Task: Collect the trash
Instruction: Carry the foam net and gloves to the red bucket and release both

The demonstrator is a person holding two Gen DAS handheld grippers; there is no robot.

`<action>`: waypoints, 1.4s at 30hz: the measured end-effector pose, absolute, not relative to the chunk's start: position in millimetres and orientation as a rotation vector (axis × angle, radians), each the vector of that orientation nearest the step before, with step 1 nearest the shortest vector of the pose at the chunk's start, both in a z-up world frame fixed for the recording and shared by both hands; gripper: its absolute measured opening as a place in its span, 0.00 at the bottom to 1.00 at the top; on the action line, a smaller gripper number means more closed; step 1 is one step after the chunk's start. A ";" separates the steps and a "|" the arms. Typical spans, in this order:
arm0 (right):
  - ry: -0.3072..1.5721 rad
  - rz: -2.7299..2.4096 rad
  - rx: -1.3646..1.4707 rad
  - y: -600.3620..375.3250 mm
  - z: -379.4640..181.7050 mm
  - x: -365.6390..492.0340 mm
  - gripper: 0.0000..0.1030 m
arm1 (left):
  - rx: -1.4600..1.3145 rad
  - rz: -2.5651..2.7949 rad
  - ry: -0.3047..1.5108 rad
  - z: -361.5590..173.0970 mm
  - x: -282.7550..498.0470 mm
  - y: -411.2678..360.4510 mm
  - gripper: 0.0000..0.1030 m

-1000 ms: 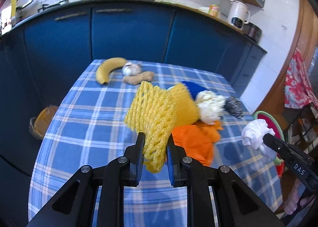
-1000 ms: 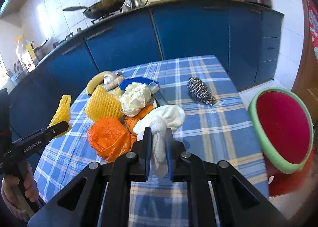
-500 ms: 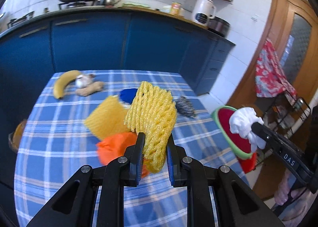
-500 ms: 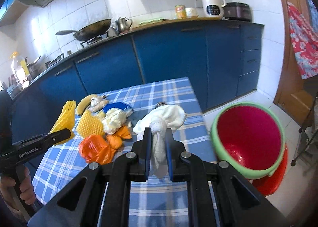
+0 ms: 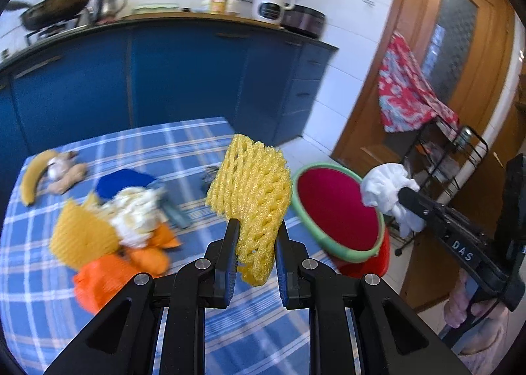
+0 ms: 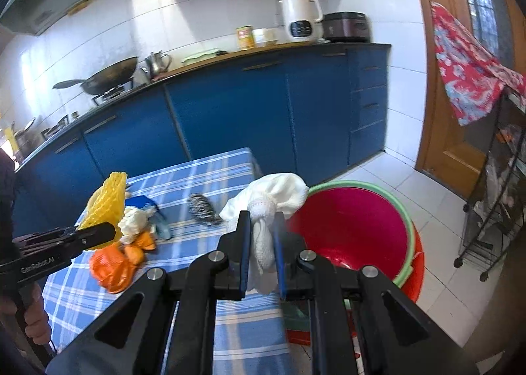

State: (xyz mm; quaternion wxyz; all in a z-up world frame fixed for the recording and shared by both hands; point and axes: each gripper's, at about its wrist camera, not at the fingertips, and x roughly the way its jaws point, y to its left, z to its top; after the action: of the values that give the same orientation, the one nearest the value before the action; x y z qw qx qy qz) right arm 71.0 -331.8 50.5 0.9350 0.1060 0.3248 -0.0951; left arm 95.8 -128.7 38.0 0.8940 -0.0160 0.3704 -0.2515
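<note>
Ahead of the claws runs a row of blue cabinets (image 6: 263,105) under a dark countertop (image 6: 296,48), backed by a white tiled wall (image 6: 197,23). On the counter stand a wok (image 6: 108,74), a metal kettle (image 6: 157,62), a white electric kettle (image 6: 300,18) and a dark cooker (image 6: 346,26). Off to the right a wooden door (image 5: 437,56) has a red patterned cloth (image 6: 466,66) hanging before it, over a black wire rack (image 6: 493,204). The floor (image 6: 411,184) is pale tile. A blue checked tablecloth (image 5: 131,151) lies below.

L gripper (image 5: 254,237) w/ foam net (image 5: 251,191), R gripper (image 6: 261,237) w/ white wad (image 6: 268,194), both swung toward bin (image 6: 355,227)
</note>
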 end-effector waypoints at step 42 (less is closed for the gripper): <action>0.793 -0.396 0.453 -460.7 -65.0 56.5 0.30 | 0.128 -0.709 0.971 -58.2 162.5 -312.4 0.45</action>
State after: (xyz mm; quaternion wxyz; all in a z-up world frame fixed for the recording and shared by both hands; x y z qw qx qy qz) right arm 56.5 -460.7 -65.0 0.8788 0.2172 0.3803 -0.1897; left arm 162.5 -312.4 -58.2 0.8228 0.0603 0.4563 -0.3334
